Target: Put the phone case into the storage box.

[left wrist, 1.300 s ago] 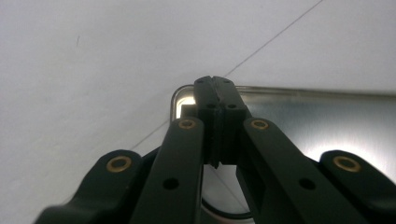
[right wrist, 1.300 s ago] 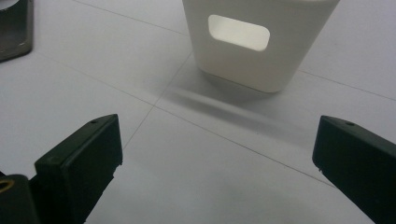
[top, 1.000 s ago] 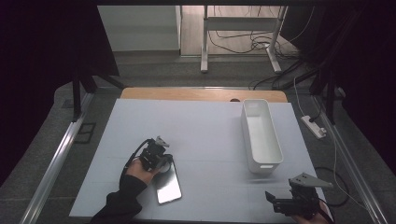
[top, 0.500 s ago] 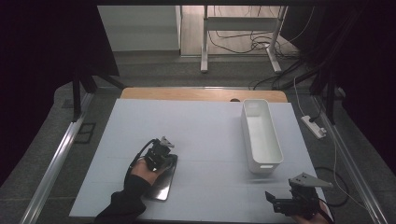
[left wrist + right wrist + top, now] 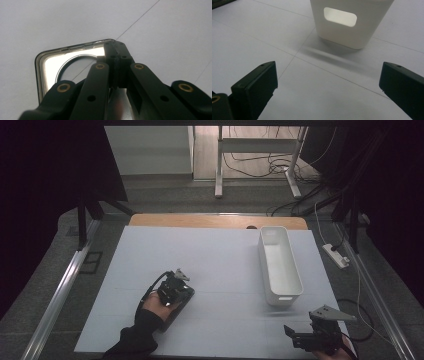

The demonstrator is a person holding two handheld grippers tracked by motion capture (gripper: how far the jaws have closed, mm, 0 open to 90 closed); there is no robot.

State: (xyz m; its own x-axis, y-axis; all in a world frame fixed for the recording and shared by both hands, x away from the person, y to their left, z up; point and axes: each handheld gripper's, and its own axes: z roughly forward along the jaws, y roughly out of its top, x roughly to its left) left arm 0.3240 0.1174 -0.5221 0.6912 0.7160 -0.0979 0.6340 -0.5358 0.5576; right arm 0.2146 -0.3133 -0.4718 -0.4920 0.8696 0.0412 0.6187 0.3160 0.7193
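A clear phone case (image 5: 50, 62) with a round ring in its back lies under my left gripper (image 5: 115, 47), whose jaws are shut on the case's far edge. In the high view the case (image 5: 172, 312) looks dark, at the left front of the white table (image 5: 220, 255), with my left gripper (image 5: 184, 290) above it in a dark-sleeved hand. My right gripper (image 5: 315, 327) rests at the table's front right corner. It is open with nothing between its jaws (image 5: 328, 80), and it points at the near end of the white bin (image 5: 347, 27).
The long white bin (image 5: 299, 285) stands lengthwise at the right of the table, with a handle cut-out in its near end. A power strip (image 5: 336, 256) and cables lie on the floor to the right. Metal rails run along both sides.
The case, bright and flat beside the left hand a second ago, now shows dark and tucked under the left gripper. The right gripper has not moved.
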